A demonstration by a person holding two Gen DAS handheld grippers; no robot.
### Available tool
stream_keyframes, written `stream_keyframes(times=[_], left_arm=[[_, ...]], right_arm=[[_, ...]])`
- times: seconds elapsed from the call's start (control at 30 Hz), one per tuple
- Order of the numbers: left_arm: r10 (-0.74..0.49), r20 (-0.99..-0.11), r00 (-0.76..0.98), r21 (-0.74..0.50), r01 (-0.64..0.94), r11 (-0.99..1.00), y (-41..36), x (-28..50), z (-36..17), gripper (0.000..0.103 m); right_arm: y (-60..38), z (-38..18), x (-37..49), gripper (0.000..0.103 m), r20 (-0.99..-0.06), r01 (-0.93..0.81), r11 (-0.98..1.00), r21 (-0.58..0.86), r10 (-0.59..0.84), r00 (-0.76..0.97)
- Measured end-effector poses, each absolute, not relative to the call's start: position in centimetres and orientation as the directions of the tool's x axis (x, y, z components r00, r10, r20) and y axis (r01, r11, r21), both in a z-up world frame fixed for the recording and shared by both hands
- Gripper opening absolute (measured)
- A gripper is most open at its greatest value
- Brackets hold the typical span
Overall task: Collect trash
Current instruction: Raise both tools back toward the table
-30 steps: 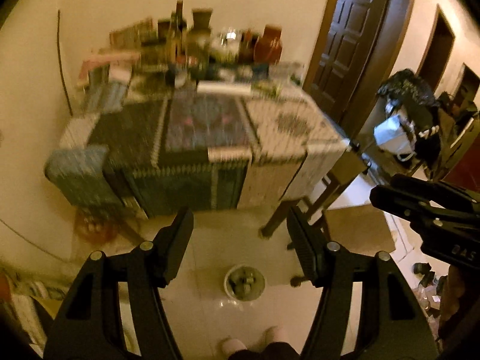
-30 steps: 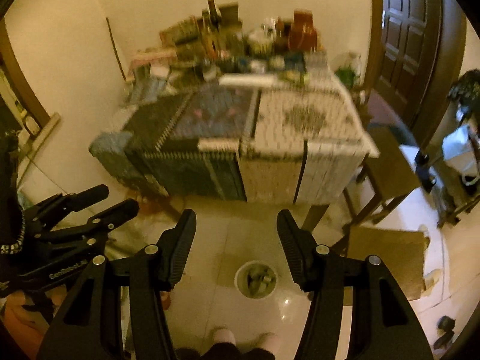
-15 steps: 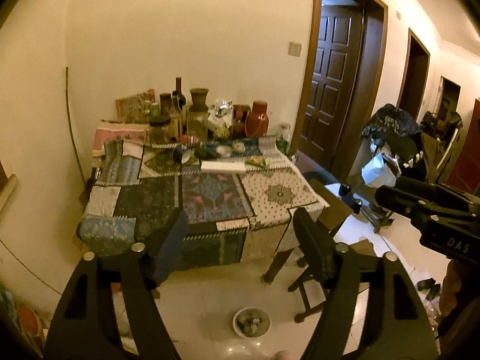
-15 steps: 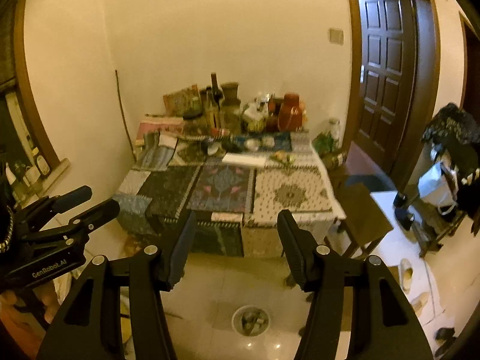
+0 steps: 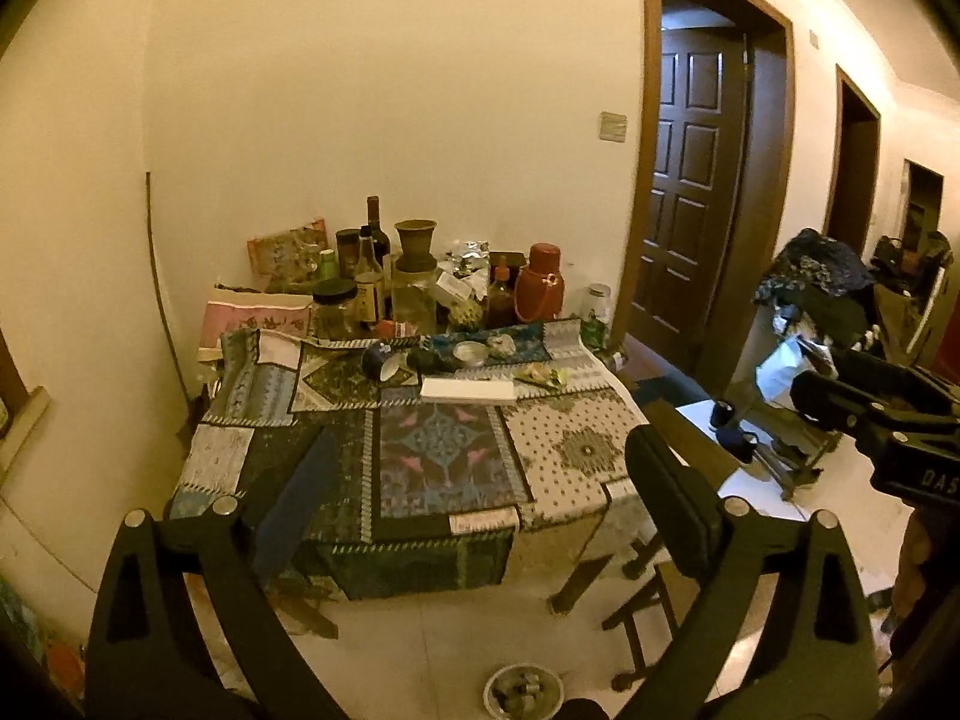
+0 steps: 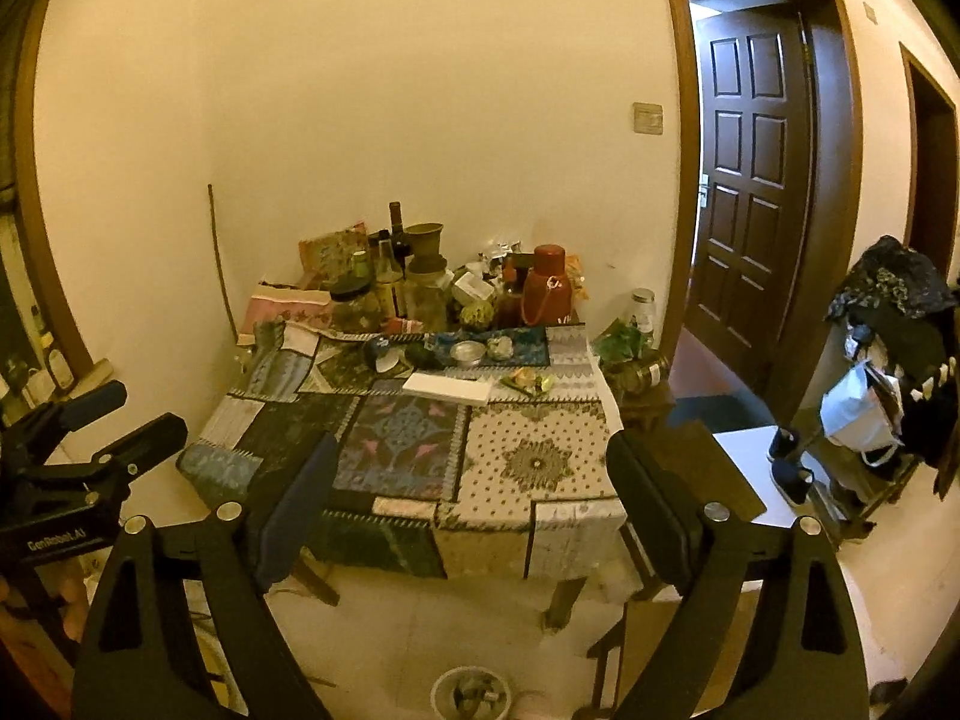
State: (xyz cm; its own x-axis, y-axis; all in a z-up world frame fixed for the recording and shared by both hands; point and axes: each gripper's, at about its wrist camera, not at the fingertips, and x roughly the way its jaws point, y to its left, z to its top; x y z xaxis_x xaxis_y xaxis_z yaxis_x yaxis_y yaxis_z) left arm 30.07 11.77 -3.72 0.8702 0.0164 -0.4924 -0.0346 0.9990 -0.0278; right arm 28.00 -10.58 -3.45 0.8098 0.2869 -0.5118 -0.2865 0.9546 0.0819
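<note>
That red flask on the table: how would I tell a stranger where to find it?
Start at the table under the patchwork cloth and look to the clutter of jars and bottles along the wall. The red flask stands at that row's right end. It is the only solid red container, taller and rounder than the small bottles beside it.

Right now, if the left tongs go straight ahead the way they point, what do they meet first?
Probably the patchwork tablecloth on the table's near part, between the open left tongs. Nothing shows in between, though depth is hard to judge.
</note>
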Motion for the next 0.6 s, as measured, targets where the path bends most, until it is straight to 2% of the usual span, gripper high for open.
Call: stream_keyframes(times=[0.37, 0.6], left_arm=[[0.069, -0.517, 0.853, -0.073, -0.124, 0.99, 9.5, 42.6, -3.3, 0.097], [0.132, -0.552, 0.823, -0.068, -0.203, 0.977, 9.5, 48.2, -4.6, 0.097]], right_arm=[[-14.0, -2.3, 39.0, 0.089, -0.531, -0.369, 0.927, 0.072, 0.349, 0.772], [-14.4, -3.9, 44.7, 0.089, -0.573, -0.421, 0.905, 0.056, 0.375, 0.729]])
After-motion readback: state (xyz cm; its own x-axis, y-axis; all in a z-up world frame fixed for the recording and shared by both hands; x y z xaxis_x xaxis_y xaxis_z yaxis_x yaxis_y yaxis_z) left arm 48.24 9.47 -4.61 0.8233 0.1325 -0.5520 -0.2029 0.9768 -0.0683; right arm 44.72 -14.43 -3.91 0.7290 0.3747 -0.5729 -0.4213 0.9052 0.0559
